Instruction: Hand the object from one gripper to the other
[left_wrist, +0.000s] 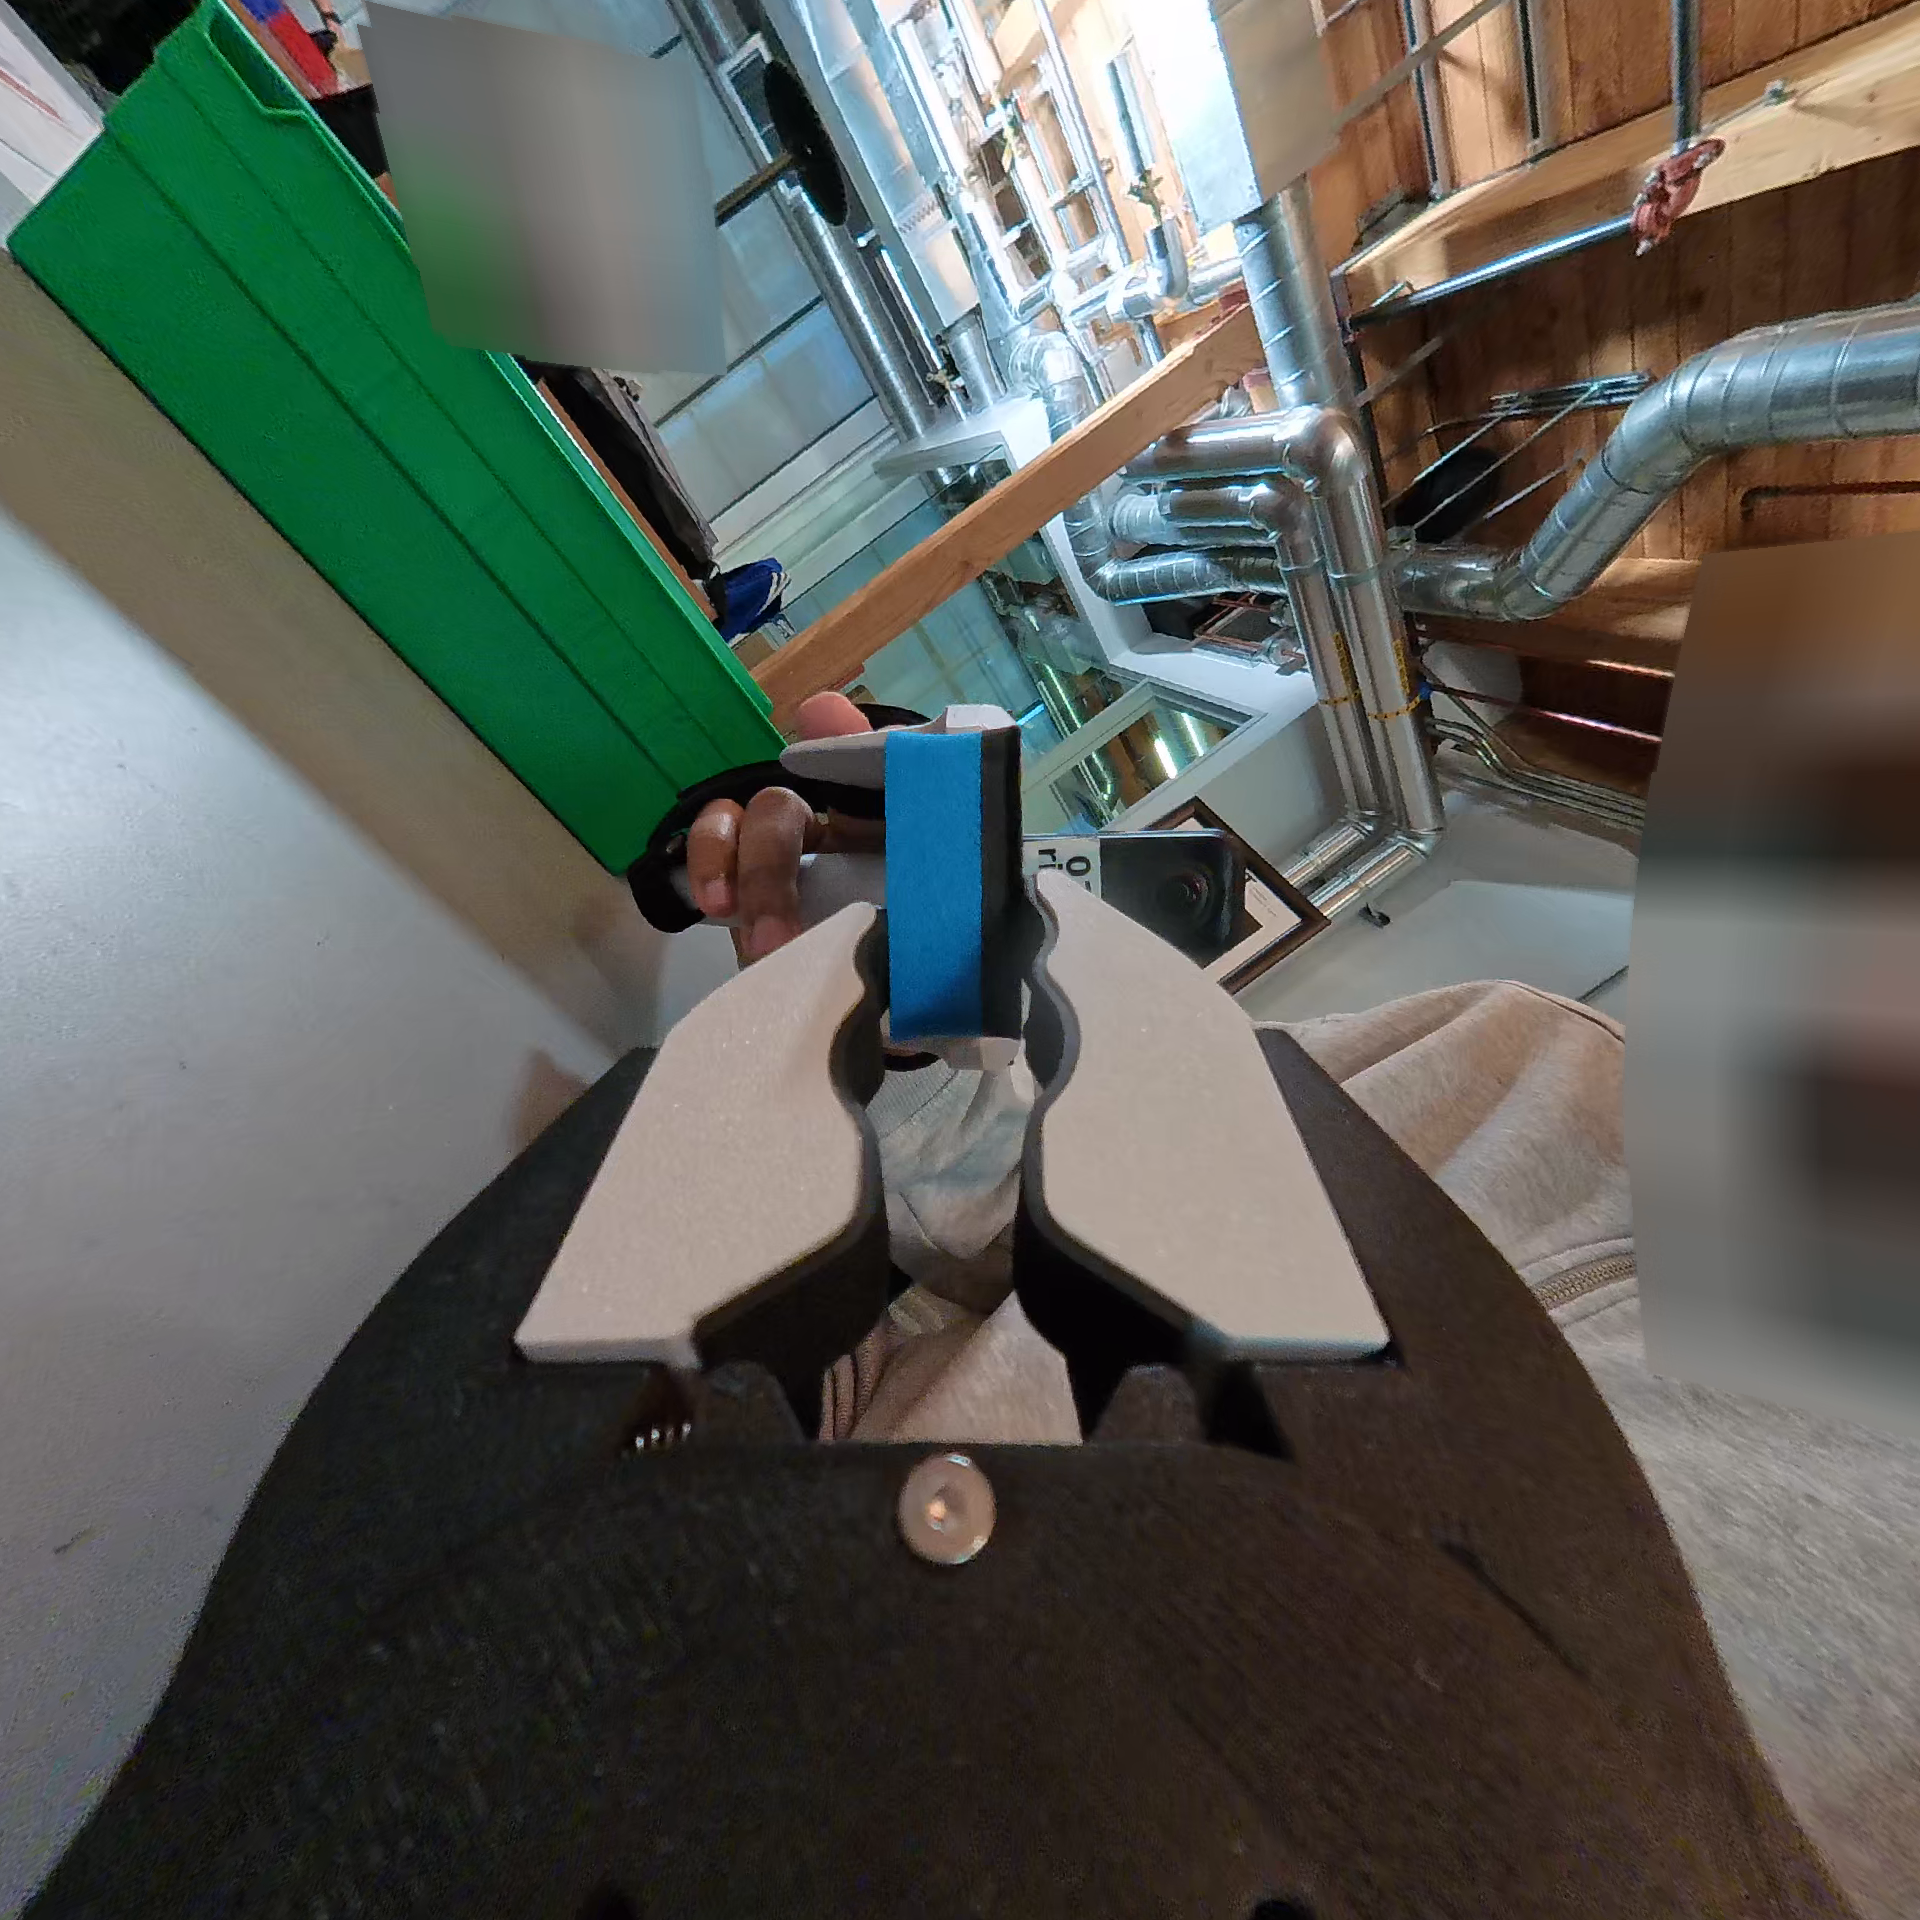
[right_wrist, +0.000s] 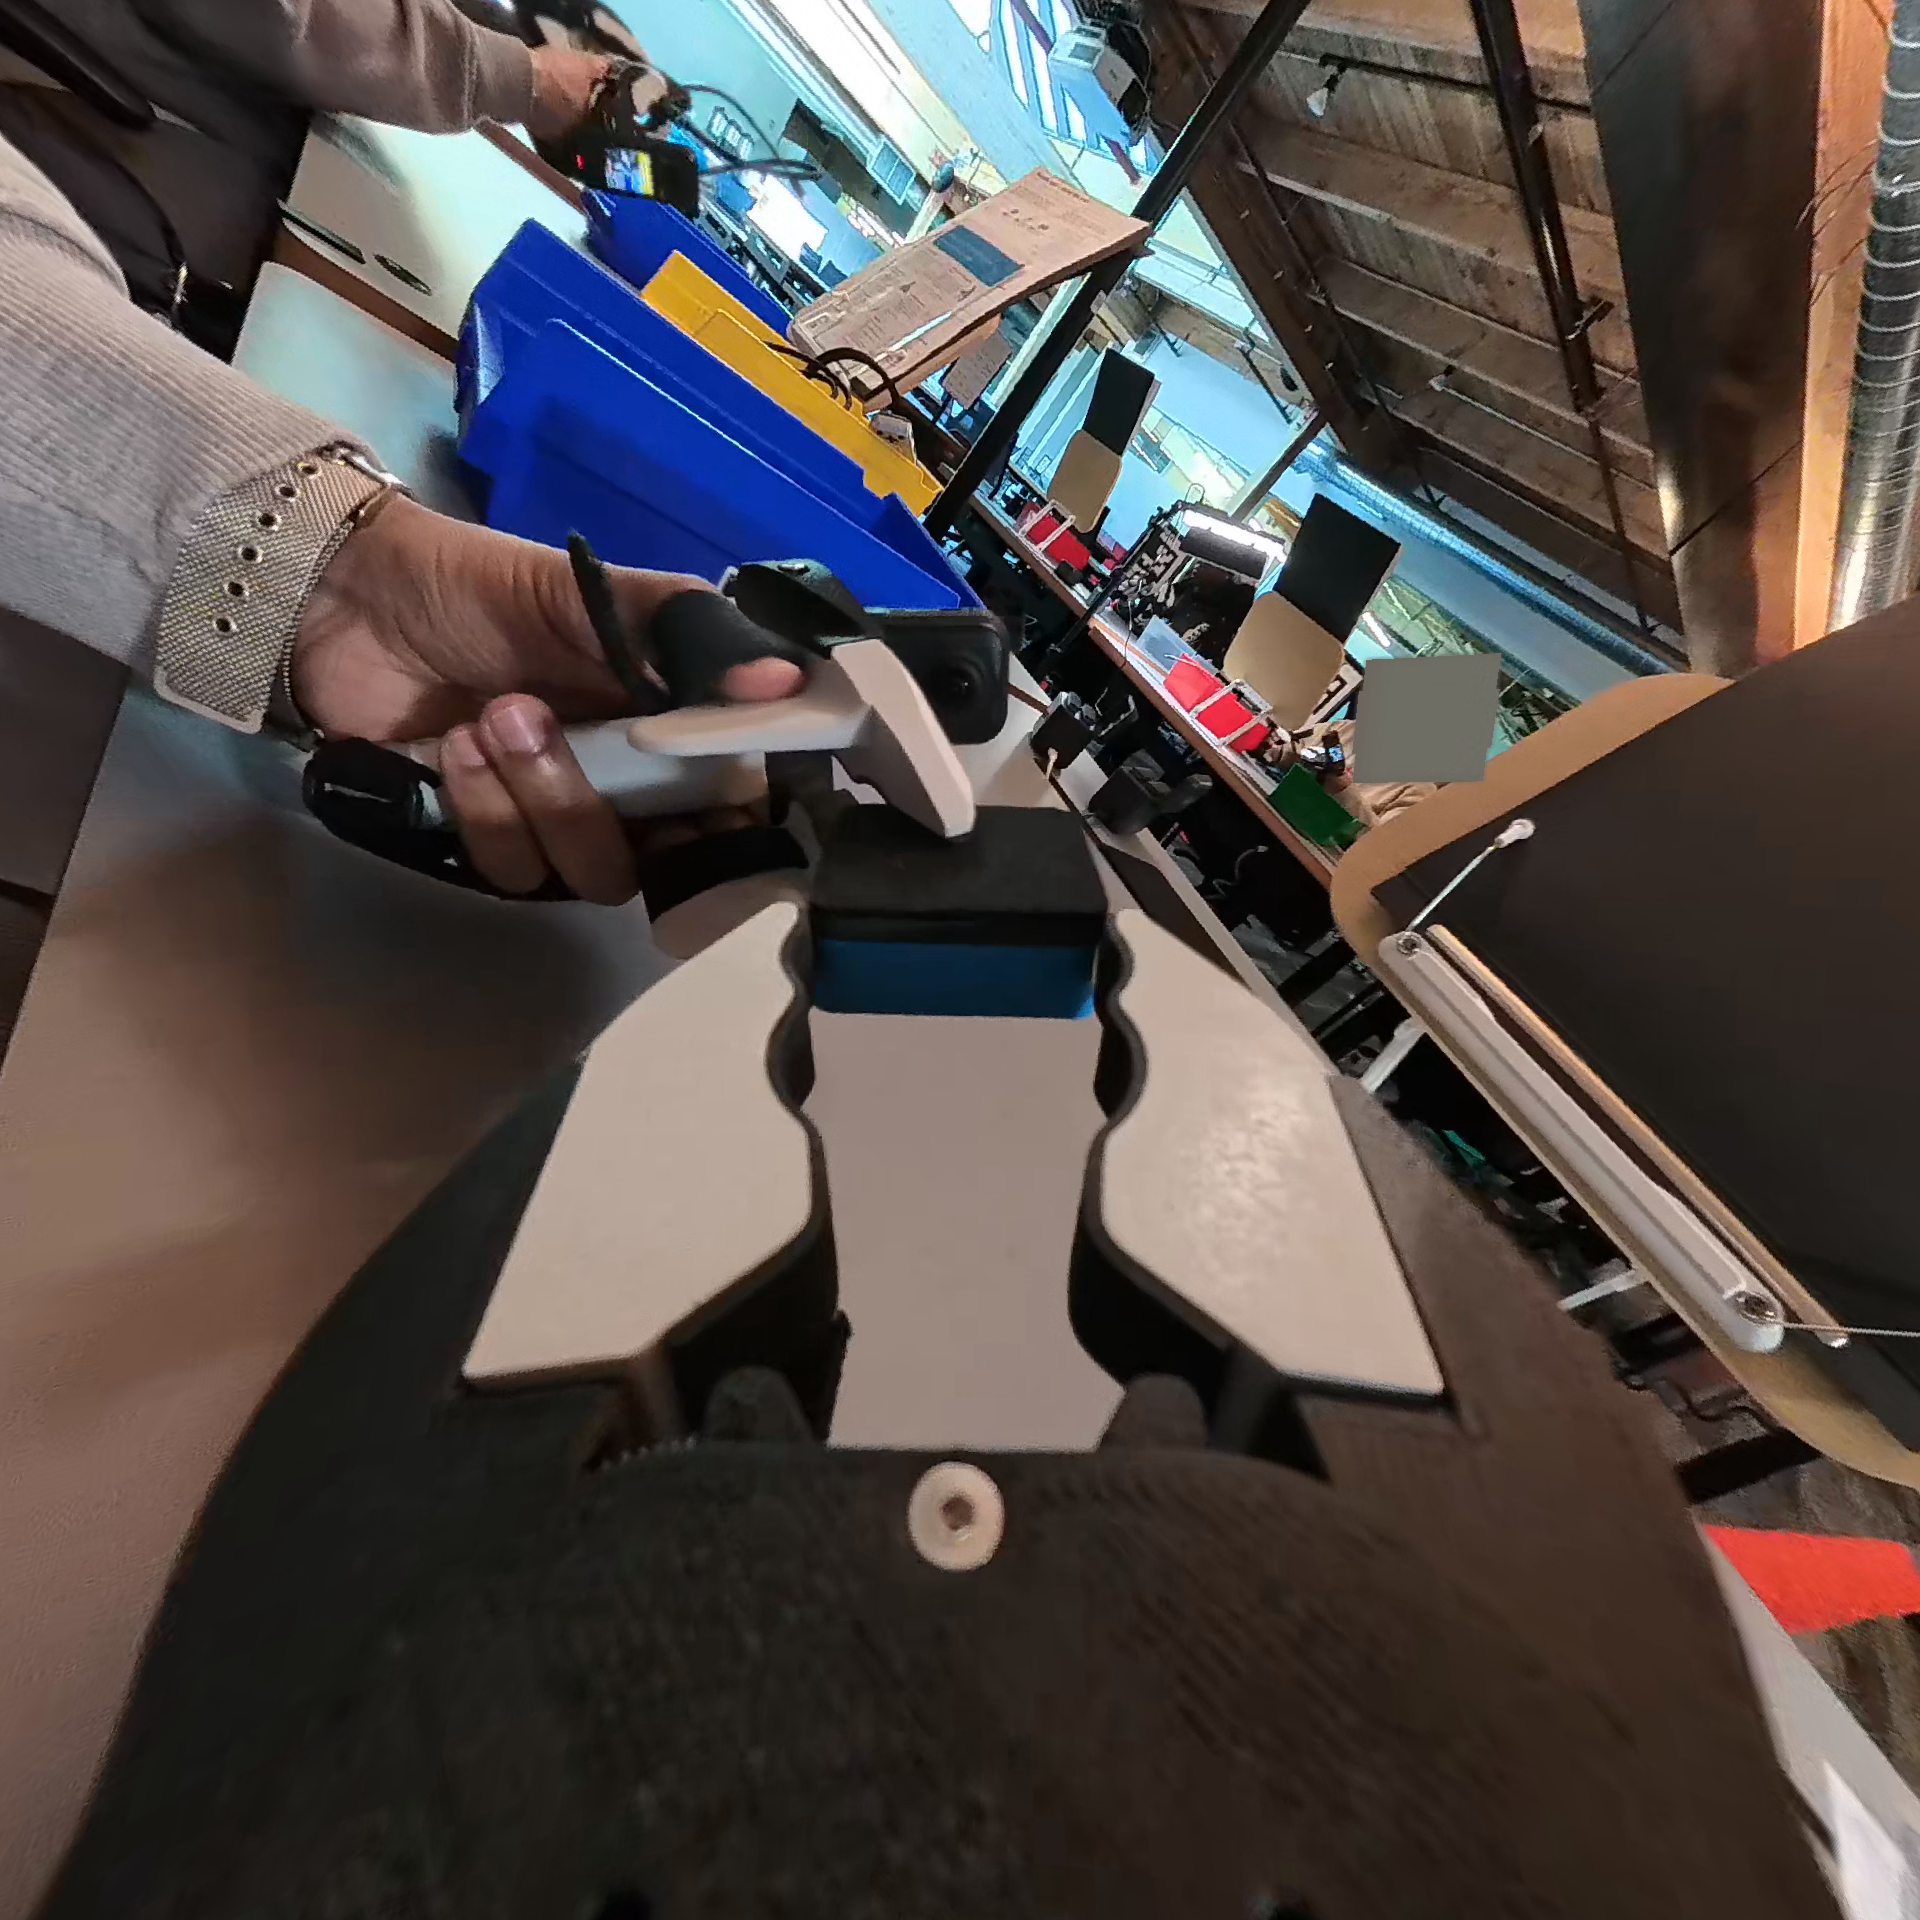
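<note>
The object is a small block with a blue layer and a black foam layer (left_wrist: 930, 883). My left gripper (left_wrist: 956, 925) has its two pale fingertips closed against the block's sides. The right gripper's fingers (left_wrist: 831, 756), held by a hand, sit at the block's top and bottom ends. In the right wrist view the block (right_wrist: 951, 977) sits between the tips of my right gripper (right_wrist: 956, 935), which press its two sides. The left gripper's upper finger (right_wrist: 904, 758) rests on the black top; its lower finger is hidden. The block is held in the air by both.
A green bin (left_wrist: 364, 436) stands on the pale table (left_wrist: 208, 935) to the left. Blue bins (right_wrist: 644, 457) and a yellow bin (right_wrist: 769, 353) stand behind the left hand (right_wrist: 436, 644). A black board with a tan edge (right_wrist: 1714, 935) is close on the right. Less than 4 cm separates the two grippers' tips.
</note>
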